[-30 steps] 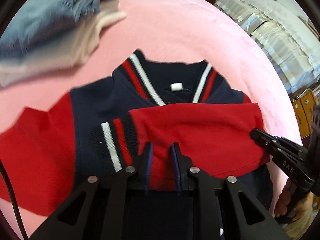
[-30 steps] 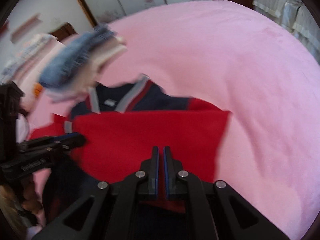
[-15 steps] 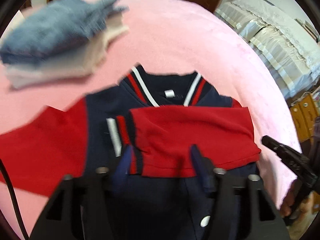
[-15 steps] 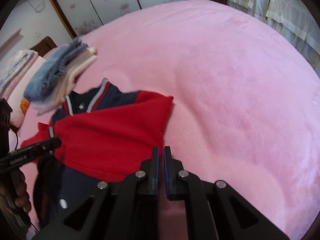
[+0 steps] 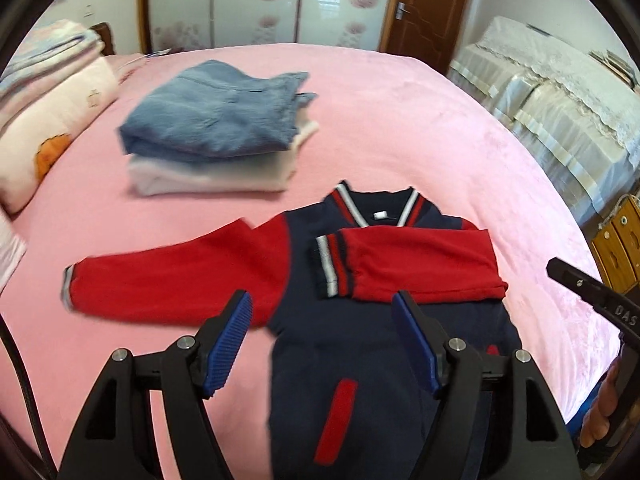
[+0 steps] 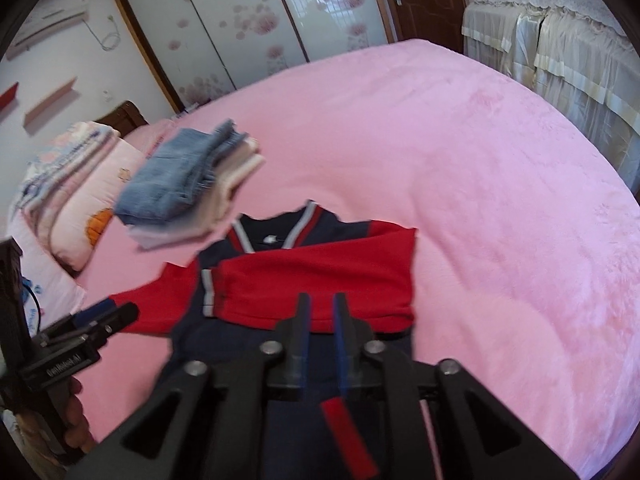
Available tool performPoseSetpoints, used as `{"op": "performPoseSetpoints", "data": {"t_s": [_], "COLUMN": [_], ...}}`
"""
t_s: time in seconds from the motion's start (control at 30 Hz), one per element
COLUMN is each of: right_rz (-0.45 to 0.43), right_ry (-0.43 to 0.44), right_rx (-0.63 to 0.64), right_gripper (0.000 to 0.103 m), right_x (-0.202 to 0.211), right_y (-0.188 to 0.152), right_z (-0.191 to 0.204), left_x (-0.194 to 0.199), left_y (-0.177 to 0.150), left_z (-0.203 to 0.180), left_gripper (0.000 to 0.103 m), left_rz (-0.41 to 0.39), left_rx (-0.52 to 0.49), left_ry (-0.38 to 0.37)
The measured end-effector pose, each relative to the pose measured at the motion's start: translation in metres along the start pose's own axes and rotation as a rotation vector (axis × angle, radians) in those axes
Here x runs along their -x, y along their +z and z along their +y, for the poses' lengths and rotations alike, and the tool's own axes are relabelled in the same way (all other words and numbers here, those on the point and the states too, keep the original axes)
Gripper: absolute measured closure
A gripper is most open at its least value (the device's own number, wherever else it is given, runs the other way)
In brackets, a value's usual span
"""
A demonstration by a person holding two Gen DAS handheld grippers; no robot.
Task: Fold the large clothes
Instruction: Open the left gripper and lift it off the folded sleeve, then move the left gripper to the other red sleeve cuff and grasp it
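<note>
A navy jacket [image 5: 384, 344] with red sleeves lies flat on the pink bed [image 5: 400, 120]. Its right sleeve [image 5: 416, 264] is folded across the chest. Its left sleeve [image 5: 172, 280] lies stretched out to the left. My left gripper [image 5: 322, 312] is open and empty, held above the jacket's middle. My right gripper [image 6: 320, 314] has a narrow gap between its fingers and holds nothing; it hovers over the lower edge of the folded sleeve [image 6: 316, 284]. Each gripper shows at the edge of the other's view.
A stack of folded clothes with blue jeans on top [image 5: 216, 128] lies behind the jacket. Pillows and folded bedding [image 5: 48, 120] sit at the left. A covered sofa [image 5: 560, 112] stands beyond the bed's right side. Wardrobe doors and a brown door are at the back.
My left gripper let go of the folded sleeve, opened wide and pulled back up. My right gripper also drew back from the sleeve and opened slightly. The sleeve stays folded across the chest.
</note>
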State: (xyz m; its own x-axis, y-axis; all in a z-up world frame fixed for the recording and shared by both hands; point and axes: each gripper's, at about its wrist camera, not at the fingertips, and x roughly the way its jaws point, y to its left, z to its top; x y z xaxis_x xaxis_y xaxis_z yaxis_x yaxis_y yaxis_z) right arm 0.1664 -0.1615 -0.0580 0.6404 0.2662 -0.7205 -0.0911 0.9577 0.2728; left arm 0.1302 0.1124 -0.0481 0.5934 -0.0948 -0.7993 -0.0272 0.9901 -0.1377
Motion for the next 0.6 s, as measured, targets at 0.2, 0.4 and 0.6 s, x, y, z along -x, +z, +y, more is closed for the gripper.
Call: {"op": "performPoseSetpoints", "data": {"t_s": [0.2,0.4,0.6], "right_rz": [-0.023,0.000,0.029], "right_ry": [0.028,0.068,0.108], "right_rx": [0.032,0.090,0.151], "right_gripper": [0.075,0.075,0.075], "right_x": [0.018,0.019,0.001], "right_y": [-0.010,-0.020,-0.029], "right_z": [0.036,0.080,0.129], "left_x": [0.029,0.037,0.032], "left_y": [-0.019,-0.034,-0.045], "left_z": [0.034,0.074,0.113], "left_gripper": [0.032,0.031,0.031], "left_rz": [-0.007,-0.013,-0.013], "left_rx": [0.061,0.169,0.261], "left_ry": [0.010,-0.009,-0.002]}}
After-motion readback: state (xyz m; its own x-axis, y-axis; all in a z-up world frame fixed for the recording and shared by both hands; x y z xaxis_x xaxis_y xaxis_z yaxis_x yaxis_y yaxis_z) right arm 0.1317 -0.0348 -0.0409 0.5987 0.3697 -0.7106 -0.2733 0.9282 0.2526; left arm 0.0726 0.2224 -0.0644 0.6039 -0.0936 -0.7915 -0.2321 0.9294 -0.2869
